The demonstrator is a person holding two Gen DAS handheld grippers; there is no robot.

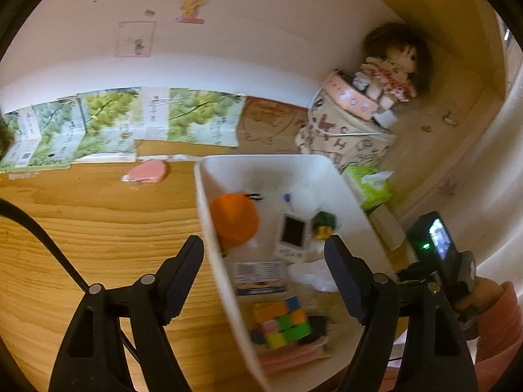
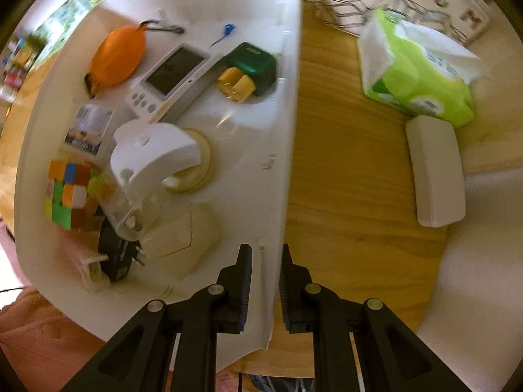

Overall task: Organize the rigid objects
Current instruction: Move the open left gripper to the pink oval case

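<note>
A white bin (image 1: 209,228) stands on the wooden table and holds an orange pouch (image 1: 233,220), a white device with a dark screen (image 1: 292,233), a green box (image 1: 323,223), a printed card (image 1: 260,276) and a colour cube (image 1: 281,321). My left gripper (image 1: 263,261) is open above the bin's near left wall, with nothing gripped. In the right wrist view my right gripper (image 2: 266,261) points down and is shut on the bin's right wall (image 2: 291,98). The pouch (image 2: 117,55), the cube (image 2: 70,192) and a white plastic part (image 2: 153,153) lie inside.
A green tissue pack (image 2: 421,75) and a white case (image 2: 434,173) lie on the table right of the bin. A patterned fabric basket (image 1: 343,137) with a doll (image 1: 392,65) stands behind. A pink item (image 1: 147,170) lies near the wall. A pink sleeve (image 1: 497,320) shows at right.
</note>
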